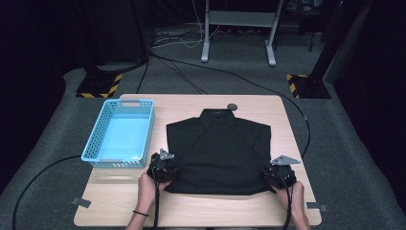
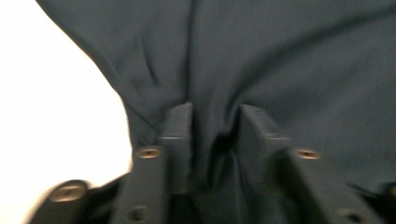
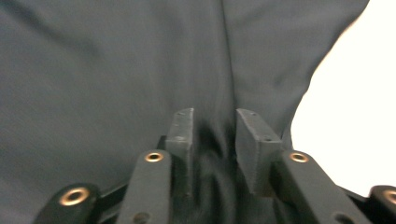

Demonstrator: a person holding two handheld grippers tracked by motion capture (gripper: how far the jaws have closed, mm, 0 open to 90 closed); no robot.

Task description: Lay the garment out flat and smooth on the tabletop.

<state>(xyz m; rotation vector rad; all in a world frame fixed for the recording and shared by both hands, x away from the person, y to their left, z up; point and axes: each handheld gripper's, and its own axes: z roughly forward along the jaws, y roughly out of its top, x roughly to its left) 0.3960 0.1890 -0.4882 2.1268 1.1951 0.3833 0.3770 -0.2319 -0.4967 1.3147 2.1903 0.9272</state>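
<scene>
A blue basket (image 1: 119,136) is seen at the left of the table (image 1: 201,211). The black shirt (image 1: 218,151) is laid flat beside it. Its near corners are placed between the parted jaws of the left gripper (image 1: 165,171) and the right gripper (image 1: 275,176), not pinched.

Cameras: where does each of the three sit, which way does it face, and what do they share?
High view: above the person's side, facing forward and down on the table, basket and shirt; both hands and grippers enter at the bottom.
Left gripper view: rides the left gripper, looking along its jaws at a fold of cloth between them.
Right gripper view: rides the right gripper, likewise.
Shared: the shirt.
</scene>
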